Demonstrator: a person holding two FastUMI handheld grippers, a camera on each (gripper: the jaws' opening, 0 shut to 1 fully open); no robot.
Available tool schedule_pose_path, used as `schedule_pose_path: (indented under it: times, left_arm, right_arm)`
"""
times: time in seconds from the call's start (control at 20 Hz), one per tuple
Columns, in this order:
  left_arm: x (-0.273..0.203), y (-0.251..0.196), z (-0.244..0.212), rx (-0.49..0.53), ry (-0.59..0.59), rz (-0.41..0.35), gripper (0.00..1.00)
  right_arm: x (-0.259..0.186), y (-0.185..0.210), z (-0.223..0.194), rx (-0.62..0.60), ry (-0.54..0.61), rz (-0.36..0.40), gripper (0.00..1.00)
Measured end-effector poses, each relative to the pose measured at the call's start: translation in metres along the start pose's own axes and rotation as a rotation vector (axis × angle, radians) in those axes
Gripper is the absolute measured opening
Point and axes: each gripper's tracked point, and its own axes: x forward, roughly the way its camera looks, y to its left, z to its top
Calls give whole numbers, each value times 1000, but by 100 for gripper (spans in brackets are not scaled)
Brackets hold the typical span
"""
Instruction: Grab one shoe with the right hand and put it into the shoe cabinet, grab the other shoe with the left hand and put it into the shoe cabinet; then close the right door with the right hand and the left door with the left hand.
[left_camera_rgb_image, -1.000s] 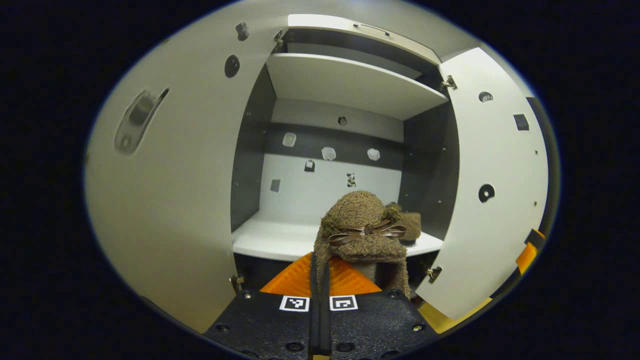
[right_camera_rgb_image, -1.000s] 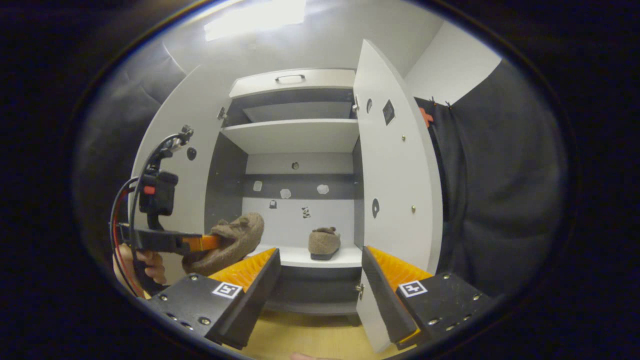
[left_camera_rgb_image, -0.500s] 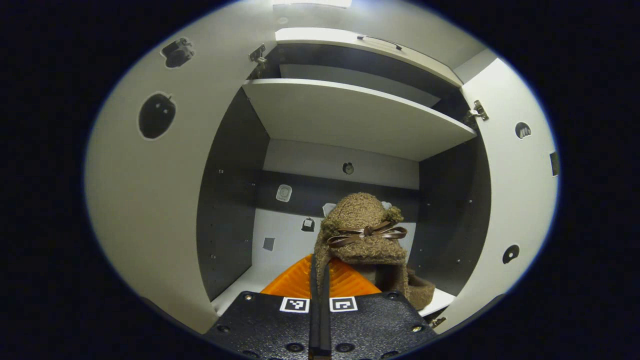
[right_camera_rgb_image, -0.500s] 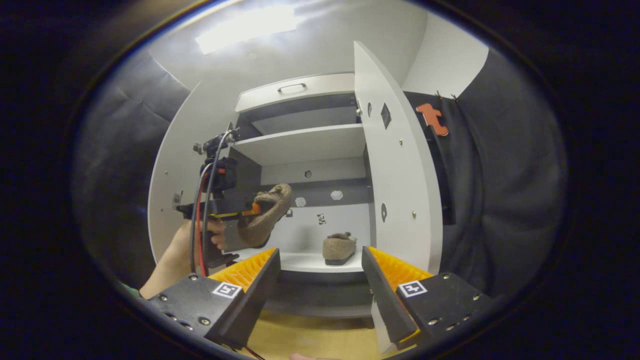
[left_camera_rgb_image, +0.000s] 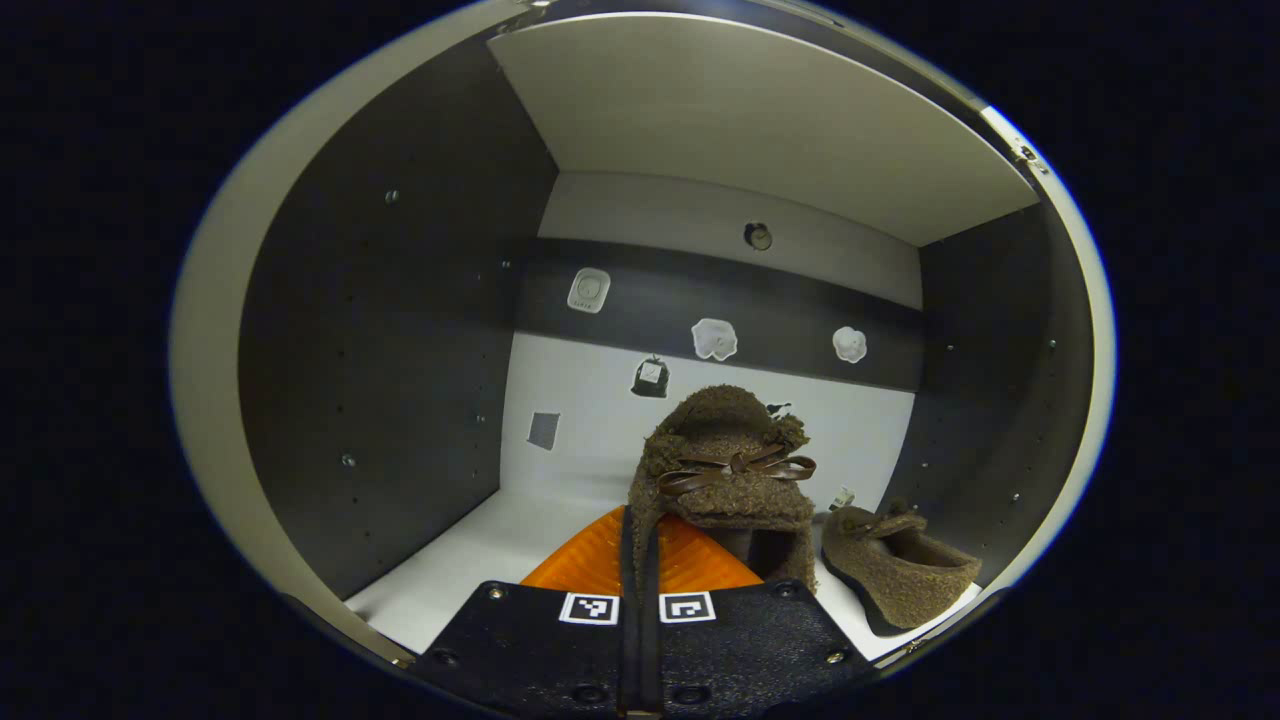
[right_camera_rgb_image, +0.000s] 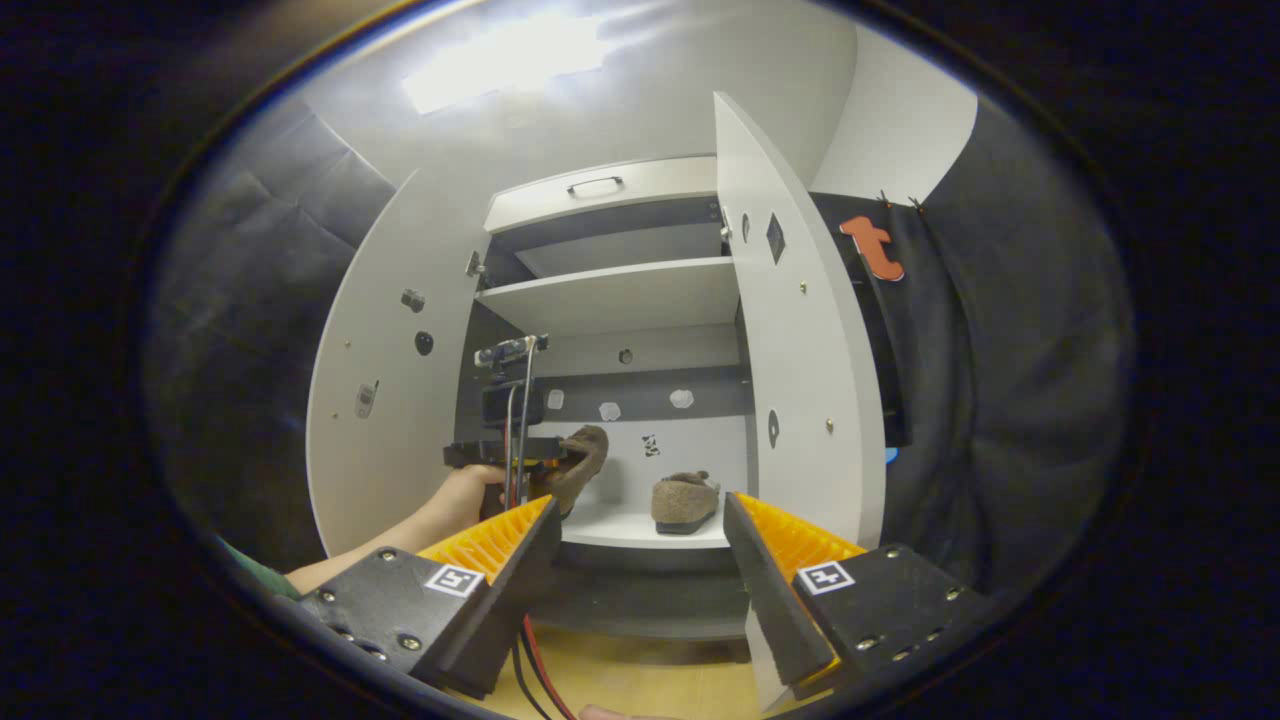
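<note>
The left gripper (left_camera_rgb_image: 637, 540) pinches the fuzzy brown slipper (left_camera_rgb_image: 730, 470) at its soft heel rim, above the cabinet shelf (left_camera_rgb_image: 470, 560). It seems light and floppy. The right gripper (right_camera_rgb_image: 640, 545) is spread.

Left gripper (left_camera_rgb_image: 640, 545) body: black plate, two square black-and-white markers side by side, round screws along its corners and lower edge; ribbed finger pads.
Right gripper (right_camera_rgb_image: 640, 550) body: two black blocks, each bearing one square black-and-white marker and small silver screws; ribbed finger pads.
Left gripper, seen in the right gripper view: black handle and upright black mast topped by a small device.
Cables (right_camera_rgb_image: 528, 660): one red, one black.
Sleeve (right_camera_rgb_image: 258, 572): green, short.
</note>
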Motion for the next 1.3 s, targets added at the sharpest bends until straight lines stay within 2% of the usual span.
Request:
schedule_pose_path:
  times: [0.15, 0.3, 0.45, 0.5, 0.55, 0.65, 0.8, 0.85, 0.9, 0.95, 1.1, 1.3]
  left_arm:
    - [10, 6, -17, -3, 56, 13, 0]
    - [12, 6, -21, 43, 82, 10, 2]
    - [12, -3, -33, 49, 125, -25, 8]
    - [12, -4, -30, 37, 116, -24, 13]
    - [14, -2, -30, 50, 120, -13, 14]
    - [10, 6, -20, 109, 94, 15, 39]
    - [0, 9, -20, 121, 113, 15, 80]
    - [-5, 10, -18, 119, 112, 9, 88]
    - [-13, 10, -13, 101, 94, 0, 92]
    - [-21, 5, -9, 90, 82, -30, 99]
    - [-56, 2, 7, 86, 45, -58, 97]
    - [-122, 1, 17, 133, 11, -79, 97]
  right_arm:
    - [-1, 4, -8, -23, 18, 1, 98]
    - [-1, 5, -14, -62, 21, -11, 98]
    - [-4, 10, -13, -82, 13, -3, 98]
    - [-6, 11, -13, -82, 13, 1, 98]
    - [-8, 12, -13, -83, 13, 2, 98]
    - [-17, 14, -11, -88, 12, -4, 98]
    - [-27, 15, -6, -90, 5, -17, 98]
    - [-32, 15, -4, -84, 5, -21, 99]
    - [-36, 15, -3, -76, 3, -27, 98]
    - [-40, 14, -1, -68, -1, -38, 99]
    - [-57, 9, 0, -46, -2, -77, 98]
    - [-76, 6, 2, -39, -3, -104, 98]
